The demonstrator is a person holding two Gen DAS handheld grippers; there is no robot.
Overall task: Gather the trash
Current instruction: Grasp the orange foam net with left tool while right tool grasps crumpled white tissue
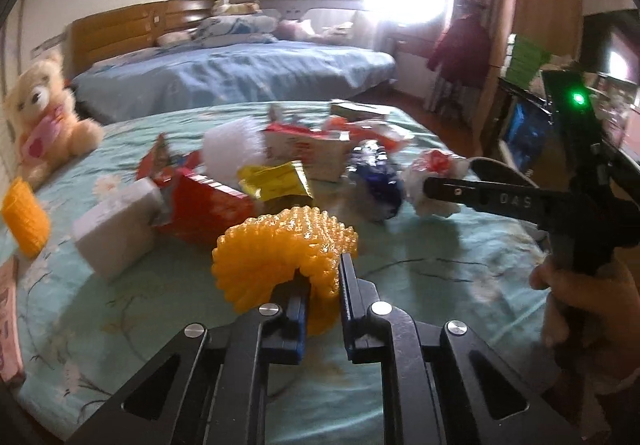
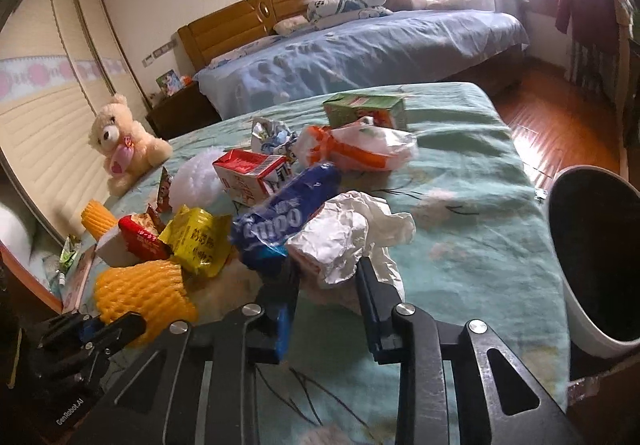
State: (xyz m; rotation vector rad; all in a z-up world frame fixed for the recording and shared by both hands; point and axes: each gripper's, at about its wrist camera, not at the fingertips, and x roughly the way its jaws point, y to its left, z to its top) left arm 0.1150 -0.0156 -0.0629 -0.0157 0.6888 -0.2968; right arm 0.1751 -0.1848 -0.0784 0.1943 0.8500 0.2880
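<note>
Currently, working from left to right, we have the teddy bear [image 2: 120,143] seated at the far left edge of the green floral bedspread [image 2: 460,205], well apart from the litter and not trash in our judgement. Next comes the left gripper [image 1: 320,285], its jaws drawn narrow and clamped on the yellow foam net [image 1: 280,257], which bulges above the pads; gripping it at its near edge keeps the fingers clear of the red box [image 1: 208,209] and the yellow wrapper [image 1: 276,181] just behind. At centre lies the remaining heap, including the blue tissue pack [image 2: 280,217] and a milk carton [image 2: 252,173]. The right gripper [image 2: 328,281] is closed on the crumpled white paper [image 2: 348,237], the pads pinching its lower folds. The blue pack touches this paper and may drag along on lifting. At far right stands the white bin [image 2: 580,297], beside the bed edge, near enough for both loads.
</note>
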